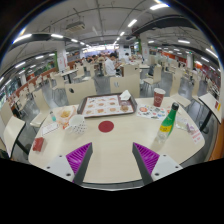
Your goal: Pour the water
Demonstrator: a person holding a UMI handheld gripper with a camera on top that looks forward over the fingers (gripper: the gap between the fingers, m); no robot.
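From the gripper view: gripper [112, 160] has its purple-padded fingers spread wide, holding nothing. The upright green plastic bottle with a yellow label [168, 122] stands ahead and off to the right, red paper cup [158, 97] just beyond it.

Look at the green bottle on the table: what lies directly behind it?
Behind the green bottle stands a red cup near the table's far edge, then chairs. The bottle itself hides whatever sits right at its back. The gripper is open, short of it.
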